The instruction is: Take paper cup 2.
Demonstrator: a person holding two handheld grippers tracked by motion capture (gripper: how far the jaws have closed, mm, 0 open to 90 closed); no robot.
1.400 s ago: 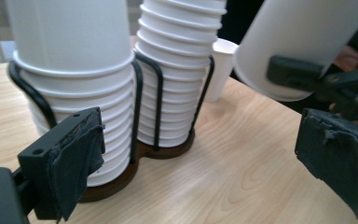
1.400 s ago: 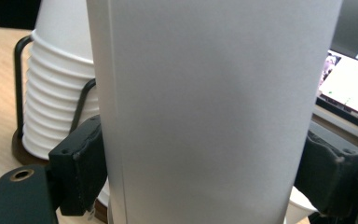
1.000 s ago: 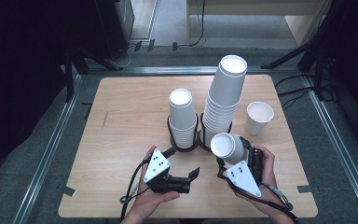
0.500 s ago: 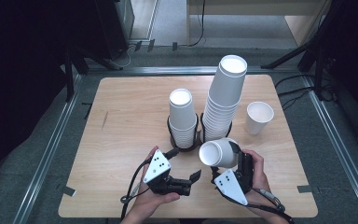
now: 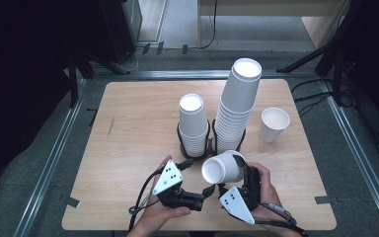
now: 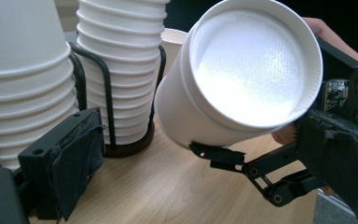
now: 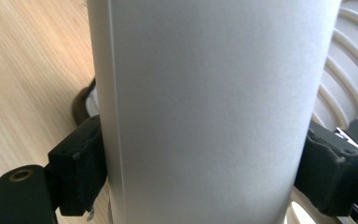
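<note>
Going left to right: my left tool (image 5: pixel 208 190) sits low over the counter (image 5: pixel 128 128) with its jaws wide apart and nothing between them, mouth aimed at the cup (image 5: pixel 223 167). The cup's lying tipped on its side, rim facing left, clamped across its wall by my right tool (image 5: pixel 240 167), just in front of the two stacks in their racks. I reckon the trick here is keeping the right squeeze light so the paper doesn't crumple, and easing the left jaws onto the rim squarely. A spare cup (image 5: pixel 274 124) stands well off right.
</note>
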